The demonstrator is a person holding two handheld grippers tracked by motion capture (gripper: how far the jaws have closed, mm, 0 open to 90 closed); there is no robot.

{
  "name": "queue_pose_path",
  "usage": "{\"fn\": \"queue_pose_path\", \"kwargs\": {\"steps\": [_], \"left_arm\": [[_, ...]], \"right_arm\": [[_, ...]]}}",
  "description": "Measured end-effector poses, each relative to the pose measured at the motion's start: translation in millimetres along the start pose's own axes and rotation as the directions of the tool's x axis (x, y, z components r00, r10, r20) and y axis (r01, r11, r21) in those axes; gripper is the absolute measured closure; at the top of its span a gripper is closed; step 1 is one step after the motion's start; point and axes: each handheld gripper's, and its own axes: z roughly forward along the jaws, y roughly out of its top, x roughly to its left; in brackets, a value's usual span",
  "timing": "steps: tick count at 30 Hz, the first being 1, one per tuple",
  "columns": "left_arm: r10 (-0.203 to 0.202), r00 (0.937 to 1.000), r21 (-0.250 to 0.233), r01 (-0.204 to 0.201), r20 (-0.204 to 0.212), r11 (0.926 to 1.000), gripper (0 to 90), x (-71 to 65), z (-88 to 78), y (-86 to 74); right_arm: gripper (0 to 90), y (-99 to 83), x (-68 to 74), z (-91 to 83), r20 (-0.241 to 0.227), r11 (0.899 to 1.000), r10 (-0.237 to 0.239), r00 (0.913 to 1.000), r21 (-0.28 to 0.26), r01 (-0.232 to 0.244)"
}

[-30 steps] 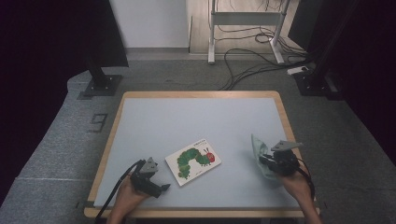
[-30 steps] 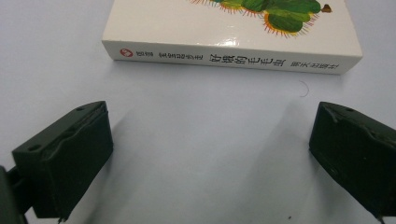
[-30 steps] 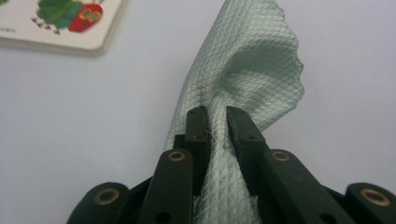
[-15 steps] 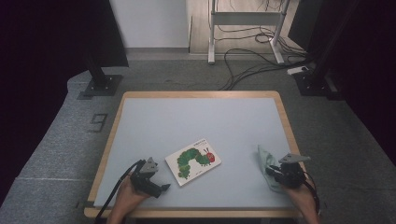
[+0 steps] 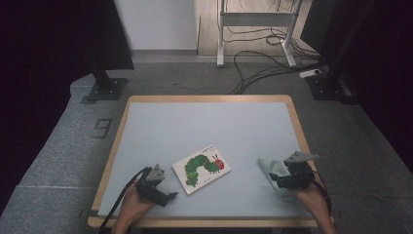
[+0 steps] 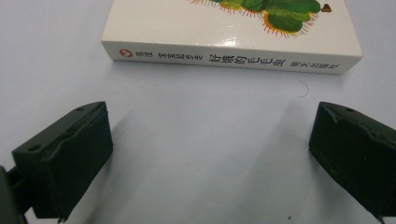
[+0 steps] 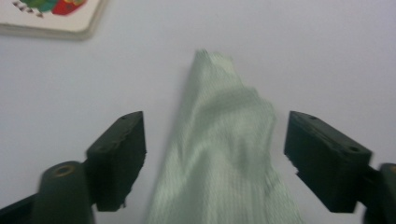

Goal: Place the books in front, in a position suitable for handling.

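Two things lie on my desk (image 5: 146, 126): a pale green cloth (image 5: 271, 168) at the right edge and a picture book (image 5: 201, 167) mid-desk. The cloth is soft, light and limp, so I judge a pinch on a bunched fold best. My right gripper (image 7: 212, 140) has just been opening; its jaws stand wide with the cloth lying loose between them, no longer pinched as a second ago. The cloth now sits nearer me. My left gripper (image 6: 210, 154) rests wide open just short of the book's spine.
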Motion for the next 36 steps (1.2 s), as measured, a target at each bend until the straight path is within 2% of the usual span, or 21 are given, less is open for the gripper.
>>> {"fn": "queue_pose_path", "kwargs": {"steps": [7, 13, 22, 31, 36], "left_arm": [[0.008, 1.0000, 0.004, -0.008, 0.001, 1.0000, 0.0, -0.9, 1.1, 2.1], [0.030, 0.9993, 0.006, -0.031, 0.023, 0.9995, 0.0, -3.7, 8.2, 10.3], [0.053, 0.9975, 0.006, -0.053, 0.048, 0.9986, 0.0, -4.8, 17.9, 21.3], [0.052, 0.9976, 0.005, -0.053, 0.045, 0.9986, 0.0, -5.0, 19.5, 23.0], [0.047, 0.9981, 0.005, -0.047, 0.039, 0.9989, 0.0, -5.7, 19.7, 23.0]], "right_arm": [[10.6, 21.0, 14.0, 23.0, -0.034, 0.999, -0.050, 0.9982, 0.008, 0.051], [1.4, 39.3, 28.7, 42.7, -0.069, 0.996, -0.086, 0.9939, -0.002, 0.086], [0.8, 61.4, 45.5, 74.4, -0.131, 0.994, -0.110, 0.9852, -0.010, 0.110], [0.8, 77.4, 59.9, 103.8, -0.185, 0.993, -0.118, 0.9757, -0.012, 0.117], [0.9, 84.4, 69.2, 121.4, -0.220, 0.992, -0.128, 0.9671, -0.007, 0.129]]}}
